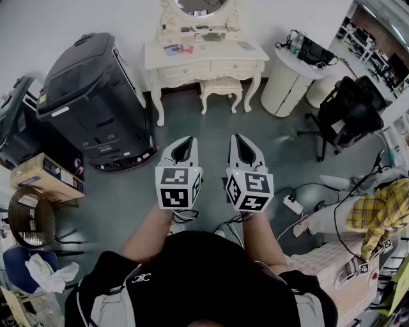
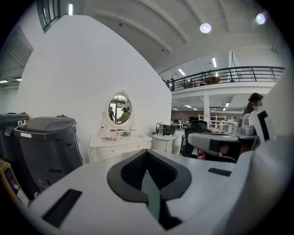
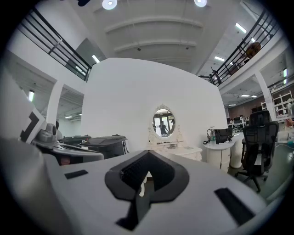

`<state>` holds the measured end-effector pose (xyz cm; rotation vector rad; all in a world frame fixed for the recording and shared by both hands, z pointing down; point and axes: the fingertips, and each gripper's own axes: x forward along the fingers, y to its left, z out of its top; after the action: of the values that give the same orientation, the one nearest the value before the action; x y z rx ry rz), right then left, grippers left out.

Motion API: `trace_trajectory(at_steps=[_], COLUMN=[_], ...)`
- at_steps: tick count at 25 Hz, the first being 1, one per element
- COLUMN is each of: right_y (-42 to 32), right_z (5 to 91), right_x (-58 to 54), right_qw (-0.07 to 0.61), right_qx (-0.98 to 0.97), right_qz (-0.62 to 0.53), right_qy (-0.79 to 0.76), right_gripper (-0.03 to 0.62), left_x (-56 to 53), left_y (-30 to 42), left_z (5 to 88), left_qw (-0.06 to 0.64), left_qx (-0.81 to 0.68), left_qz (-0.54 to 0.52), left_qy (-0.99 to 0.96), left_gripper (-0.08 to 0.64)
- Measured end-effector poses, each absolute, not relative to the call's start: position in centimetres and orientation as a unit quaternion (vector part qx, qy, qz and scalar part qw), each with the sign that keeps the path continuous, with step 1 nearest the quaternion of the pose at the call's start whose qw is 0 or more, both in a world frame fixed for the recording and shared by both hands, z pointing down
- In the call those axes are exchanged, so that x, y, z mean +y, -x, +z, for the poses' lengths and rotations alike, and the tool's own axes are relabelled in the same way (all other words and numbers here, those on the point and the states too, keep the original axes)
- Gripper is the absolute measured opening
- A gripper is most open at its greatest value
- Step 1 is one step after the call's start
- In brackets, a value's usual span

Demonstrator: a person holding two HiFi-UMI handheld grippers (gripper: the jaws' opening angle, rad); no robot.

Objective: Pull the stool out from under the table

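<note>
**Left side.** A black machine [image 1: 92,96] is standing on the floor [image 1: 211,128] at the left, well apart from the task area.

**Left hand-held gripper.** The left hand-held gripper [image 1: 183,148] is hovering in the air in front of the person and pointing toward the far wall. Its jaws are resting together, with nothing between them. It is touching nothing.

**Task thing.** The stool [image 1: 222,85] is sitting tucked between the legs of the white worktop [image 1: 211,66], directly below the drawers. The oval mirror [image 1: 199,6] is rising above the worktop against the wall. Open floor is lying between the stool and both hand-held grippers.

**Right hand-held gripper.** The right hand-held gripper [image 1: 243,148] is hovering just beside the left one and pointing the same way. Its jaws are also closed on each other and are carrying nothing.

**Right side.** A round side table [image 1: 287,80] is standing just beside the worktop, and an office chair [image 1: 348,115] is standing further right.

**Progress.** The task appears to be at its starting point:

- No pull is showing, and the stool is occupying its stored position.
- Neither hand-held gripper is near the stool.

The whole sequence is judged to be outstanding:

1. Approach the worktop.
2. Open a hand-held gripper.
3. Take hold of the seat edge or a leg.
4. Draw the stool out onto the open floor.
</note>
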<state>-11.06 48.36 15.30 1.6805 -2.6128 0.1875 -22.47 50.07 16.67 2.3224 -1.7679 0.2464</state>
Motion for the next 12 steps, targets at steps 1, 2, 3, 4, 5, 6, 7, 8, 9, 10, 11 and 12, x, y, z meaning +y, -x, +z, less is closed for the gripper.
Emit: trace_trajectory(at_steps=[1, 2, 3, 4, 5, 6, 7, 8, 9, 10, 11, 12], right_y=[11.03, 11.01, 11.01, 11.04, 11.11, 11.18, 11.23, 11.25, 11.22, 11.14, 11.03, 10.91], right_z=[15.29, 15.28, 15.29, 15.32, 15.4, 15.54, 15.7, 15.83, 15.88, 15.86, 15.8, 15.74], right_x=[48.32, 48.29, 48.27, 48.28, 48.31, 48.35, 48.39, 48.42, 48.45, 48.46, 48.48, 48.5], right_qw=[0.016, 0.017, 0.02, 0.022, 0.025, 0.027, 0.027, 0.026, 0.023, 0.019, 0.014, 0.01], right_qx=[-0.838, -0.837, -0.836, -0.835, -0.834, -0.834, -0.834, -0.835, -0.835, -0.834, -0.833, -0.832], right_qz=[0.058, 0.056, 0.052, 0.047, 0.044, 0.043, 0.045, 0.048, 0.051, 0.053, 0.054, 0.054], right_qy=[-0.542, -0.544, -0.546, -0.549, -0.55, -0.55, -0.549, -0.548, -0.548, -0.549, -0.551, -0.552], right_gripper=[0.002, 0.002, 0.002, 0.002, 0.002, 0.002, 0.002, 0.002, 0.002, 0.002, 0.002, 0.002], left_x=[50.03, 49.99, 49.96, 49.94, 49.93, 49.93, 49.92, 49.9, 49.87, 49.86, 49.86, 49.87], left_y=[22.41, 22.35, 22.3, 22.27, 22.25, 22.23, 22.19, 22.16, 22.15, 22.14, 22.13, 22.09], left_z=[16.67, 16.69, 16.73, 16.81, 16.91, 17.02, 17.15, 17.25, 17.32, 17.36, 17.39, 17.4], left_qw=[0.105, 0.105, 0.105, 0.105, 0.106, 0.109, 0.113, 0.117, 0.121, 0.123, 0.123, 0.123], left_qx=[-0.599, -0.598, -0.597, -0.595, -0.594, -0.592, -0.59, -0.588, -0.586, -0.585, -0.585, -0.585], left_qz=[0.085, 0.086, 0.086, 0.086, 0.086, 0.085, 0.083, 0.082, 0.08, 0.08, 0.081, 0.082], left_qy=[-0.789, -0.79, -0.791, -0.792, -0.793, -0.794, -0.795, -0.796, -0.797, -0.797, -0.797, -0.798], left_gripper=[-0.003, -0.003, -0.003, -0.003, -0.003, -0.003, -0.003, -0.003, -0.003, -0.003, -0.003, -0.003])
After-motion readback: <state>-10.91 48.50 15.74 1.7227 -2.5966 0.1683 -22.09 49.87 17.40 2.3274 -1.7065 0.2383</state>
